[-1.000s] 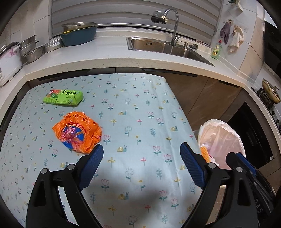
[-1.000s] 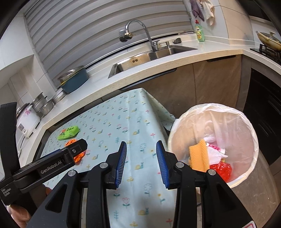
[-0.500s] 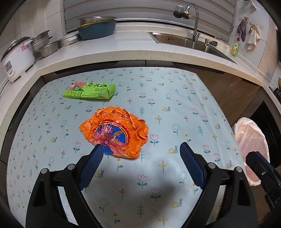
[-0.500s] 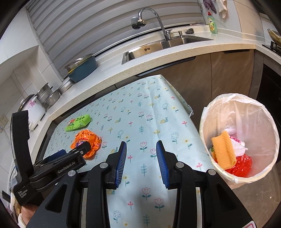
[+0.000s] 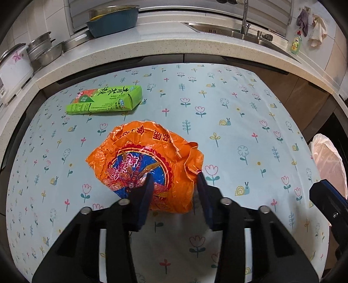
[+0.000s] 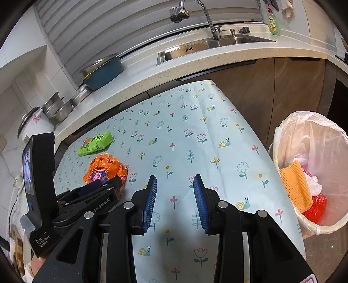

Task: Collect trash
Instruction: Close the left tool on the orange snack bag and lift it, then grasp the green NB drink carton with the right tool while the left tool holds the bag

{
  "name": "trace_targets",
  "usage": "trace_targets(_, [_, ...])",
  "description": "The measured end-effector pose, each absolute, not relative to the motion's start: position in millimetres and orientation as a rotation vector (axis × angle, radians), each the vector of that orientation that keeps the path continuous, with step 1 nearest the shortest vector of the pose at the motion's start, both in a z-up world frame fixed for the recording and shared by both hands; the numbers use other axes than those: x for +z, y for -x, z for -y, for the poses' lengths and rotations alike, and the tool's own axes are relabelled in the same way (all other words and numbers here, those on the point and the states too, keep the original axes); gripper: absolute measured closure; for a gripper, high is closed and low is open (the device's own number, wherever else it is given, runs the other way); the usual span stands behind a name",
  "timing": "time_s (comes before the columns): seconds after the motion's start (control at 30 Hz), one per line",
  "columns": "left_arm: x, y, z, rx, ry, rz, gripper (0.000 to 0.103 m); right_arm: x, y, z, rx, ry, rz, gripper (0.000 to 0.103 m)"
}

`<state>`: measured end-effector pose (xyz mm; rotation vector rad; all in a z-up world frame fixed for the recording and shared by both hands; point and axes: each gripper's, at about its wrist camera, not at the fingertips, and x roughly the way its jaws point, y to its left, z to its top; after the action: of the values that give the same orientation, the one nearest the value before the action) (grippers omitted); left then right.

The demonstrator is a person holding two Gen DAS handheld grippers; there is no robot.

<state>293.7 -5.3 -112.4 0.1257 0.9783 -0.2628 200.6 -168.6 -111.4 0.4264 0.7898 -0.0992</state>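
A crumpled orange snack wrapper (image 5: 150, 161) lies on the flowered tablecloth (image 5: 239, 130). My left gripper (image 5: 175, 185) has its blue fingers on either side of the wrapper's near edge, jaws partly closed around it. The wrapper also shows in the right wrist view (image 6: 106, 167), with the left gripper (image 6: 102, 187) at it. A green drink carton (image 5: 106, 100) lies flat behind the wrapper. My right gripper (image 6: 175, 191) is open and empty above the table's right part. A lined trash bin (image 6: 313, 169) stands to the right of the table, holding an orange sponge and red plastic.
A counter (image 5: 165, 45) runs behind the table with a sink (image 6: 208, 45), a blue basin (image 5: 113, 19), metal bowls (image 5: 45, 50) and a rice cooker (image 5: 13, 67). A dish soap bottle (image 5: 295, 43) stands by the sink.
My left gripper moved forward and left onto the orange wrapper and its jaws narrowed around it. My right gripper drifted left, away from the bin, still open.
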Motion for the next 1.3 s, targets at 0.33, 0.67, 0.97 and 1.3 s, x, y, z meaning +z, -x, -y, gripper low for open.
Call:
trace_targets(0.33, [-90,-292,-34,-0.233,-0.044,-0.930,0.098,-109,-215,140,-0.051,-0.397,-0.798,0.068])
trace_targets(0.67, [-56,-303,-100,-0.149,0.031,-0.857,0.098,-94,-248,90,0.055,-0.351,-0.788,0.068])
trace_targets(0.97, [-41,-335,-154,-0.065,0.054,-0.811,0.098,-87,-318,43,0.164,-0.343,-0.803,0.068])
trace_targets(1.3, [-52,-367,-190,-0.023,0.094,-0.811,0.098,-101,-427,-2,0.239,-0.337,-0.870,0.068])
